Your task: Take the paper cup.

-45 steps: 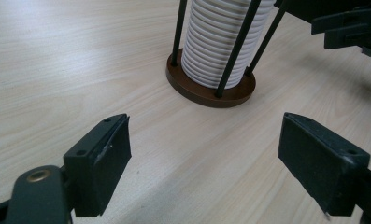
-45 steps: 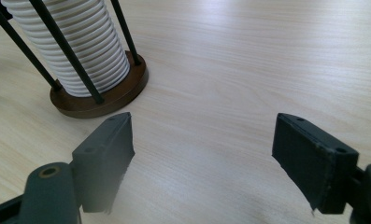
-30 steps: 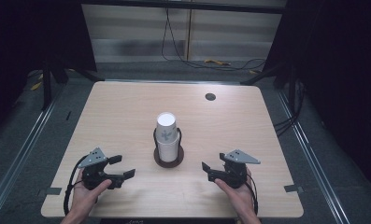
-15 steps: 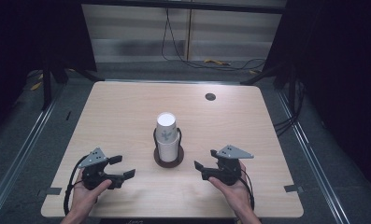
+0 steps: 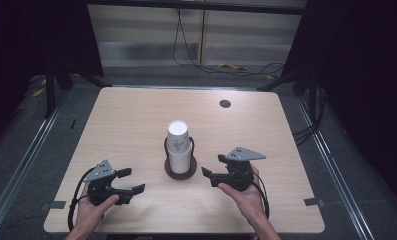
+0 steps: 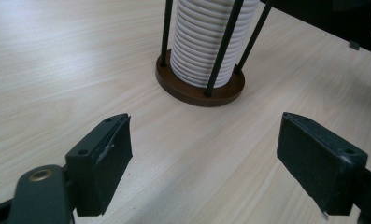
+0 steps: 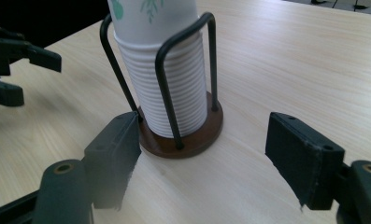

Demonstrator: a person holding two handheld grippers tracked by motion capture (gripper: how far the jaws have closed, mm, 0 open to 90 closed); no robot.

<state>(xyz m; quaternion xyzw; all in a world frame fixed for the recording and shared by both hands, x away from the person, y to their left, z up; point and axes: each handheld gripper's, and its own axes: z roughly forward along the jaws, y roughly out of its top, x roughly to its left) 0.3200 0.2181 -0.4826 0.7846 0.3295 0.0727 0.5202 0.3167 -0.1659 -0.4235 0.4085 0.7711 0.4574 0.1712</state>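
Note:
A stack of white paper cups (image 5: 178, 145) stands upright in a black wire holder with a round brown base (image 5: 180, 171) at the middle of the table. My left gripper (image 5: 132, 180) rests near the front left edge, open, well apart from the holder. In the left gripper view the brown base (image 6: 197, 93) lies ahead between the spread jaws of the left gripper (image 6: 204, 149). My right gripper (image 5: 212, 167) is open, just right of the holder. In the right gripper view the cup stack (image 7: 174, 79) rises close ahead of the right gripper (image 7: 204, 149), whose jaws hold nothing.
The light wooden table (image 5: 136, 125) has a small dark round grommet (image 5: 225, 103) near its far right. Cables (image 5: 236, 67) lie on the floor beyond the far edge. Metal rails (image 5: 16, 170) run along the floor beside the table.
My right gripper has moved left and a little forward, closer to the cup holder. The left gripper has stayed where it was.

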